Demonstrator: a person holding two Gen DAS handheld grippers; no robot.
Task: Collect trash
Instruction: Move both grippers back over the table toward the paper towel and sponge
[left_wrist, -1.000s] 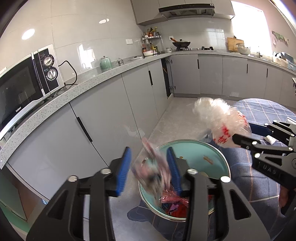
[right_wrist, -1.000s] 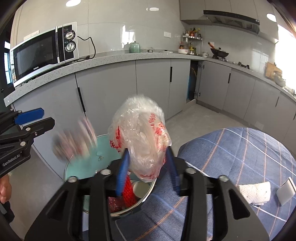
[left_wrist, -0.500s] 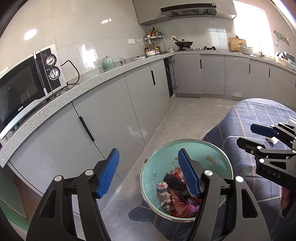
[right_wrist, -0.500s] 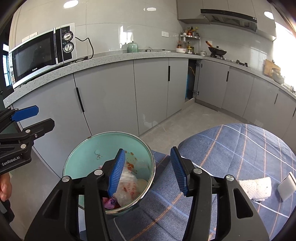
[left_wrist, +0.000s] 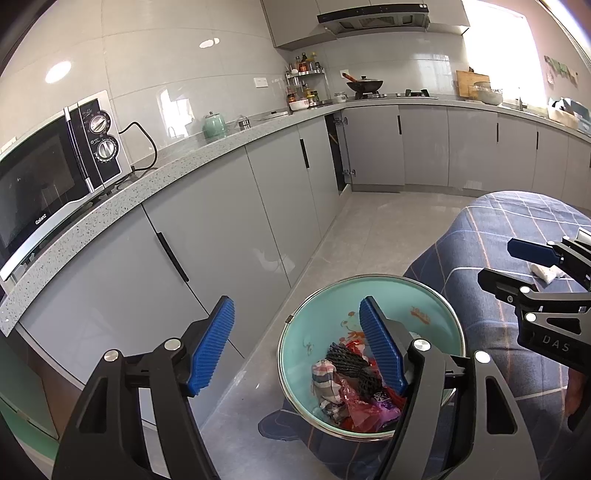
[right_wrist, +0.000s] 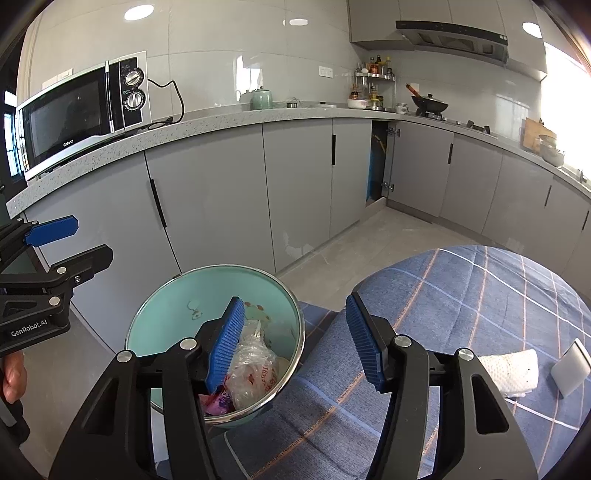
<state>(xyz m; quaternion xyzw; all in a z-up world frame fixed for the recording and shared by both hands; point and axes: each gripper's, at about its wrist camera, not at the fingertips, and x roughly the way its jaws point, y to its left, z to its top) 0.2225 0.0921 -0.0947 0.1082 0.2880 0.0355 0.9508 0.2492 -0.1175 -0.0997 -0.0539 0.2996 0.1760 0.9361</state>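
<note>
Standing upright, bin (left_wrist: 436, 295), tools (left_wrist: 299, 347) spread

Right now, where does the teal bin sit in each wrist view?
Left wrist: bin lower centre-right, behind the left gripper's right finger.
Right wrist: bin lower centre-left, behind the right gripper's left finger.
Shared landmark: microwave on the counter, upper left in both.

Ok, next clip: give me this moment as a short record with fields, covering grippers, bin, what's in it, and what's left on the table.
left gripper: open, empty, above the floor beside the bin
right gripper: open, empty
trash bin: teal, steel rim, next to the table
bin contents: clear plastic bag, red wrappers
left on tablecloth: white paper towel, white block
</note>
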